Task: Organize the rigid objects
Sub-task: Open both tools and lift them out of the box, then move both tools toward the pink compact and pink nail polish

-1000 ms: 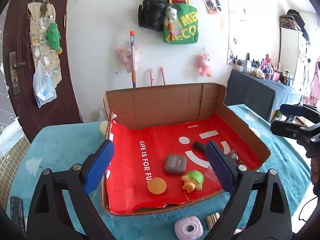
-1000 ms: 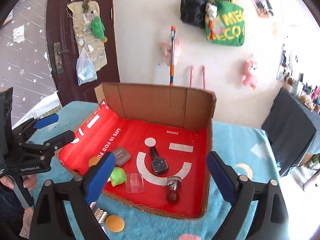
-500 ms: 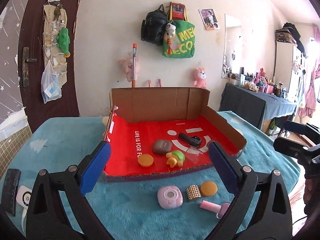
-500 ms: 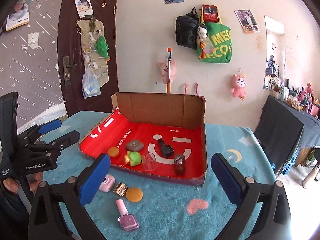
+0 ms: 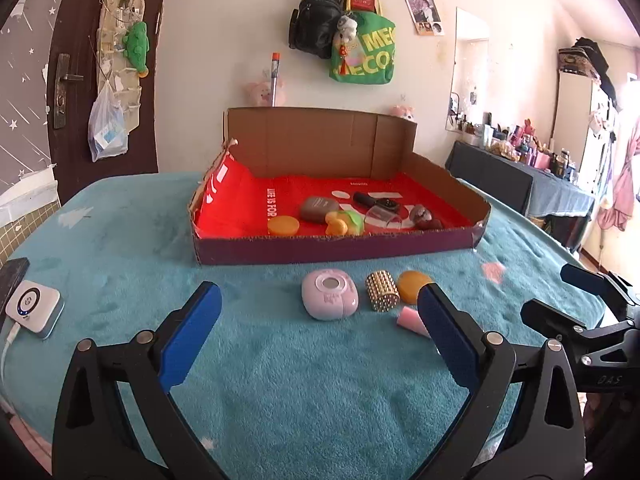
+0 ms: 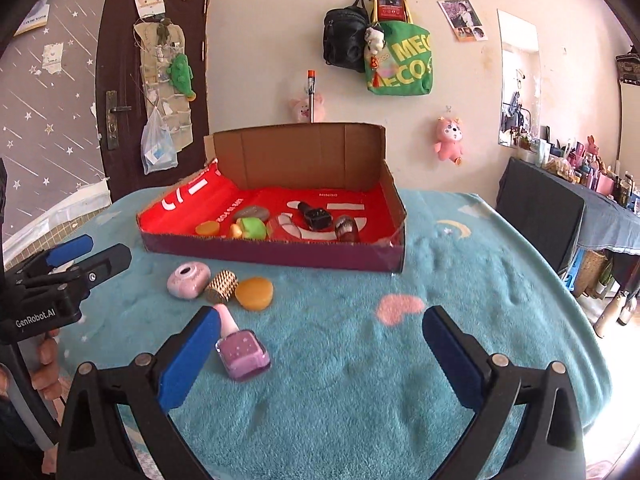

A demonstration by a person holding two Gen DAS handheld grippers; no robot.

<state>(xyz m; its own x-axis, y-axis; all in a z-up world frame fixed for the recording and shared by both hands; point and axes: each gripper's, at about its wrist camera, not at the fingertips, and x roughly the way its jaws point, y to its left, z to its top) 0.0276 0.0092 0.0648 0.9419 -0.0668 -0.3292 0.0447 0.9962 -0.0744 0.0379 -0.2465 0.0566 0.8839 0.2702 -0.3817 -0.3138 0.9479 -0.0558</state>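
A cardboard box [image 5: 328, 250] [image 6: 276, 254] with a red lining stands on the teal table and holds several small objects. In front of it lie a pink round case [image 5: 329, 295] [image 6: 188, 280], a gold studded cylinder [image 5: 383, 291] [image 6: 221, 286], an orange disc [image 5: 413, 286] [image 6: 254, 293] and a pink nail polish bottle [image 6: 241, 350] [image 5: 410, 320]. My left gripper [image 5: 320, 340] is open and empty, low over the table short of these items. My right gripper [image 6: 320, 358] is open and empty, its left finger beside the nail polish bottle.
A white device [image 5: 34, 313] with a cable and a dark phone [image 5: 12, 280] lie at the table's left edge. A dark cluttered side table [image 6: 560, 216] stands to the right. Bags hang on the wall behind the box.
Both grippers have pulled back and down from over the box to low over the table in front of it. The loose items in front of the box have come into view.
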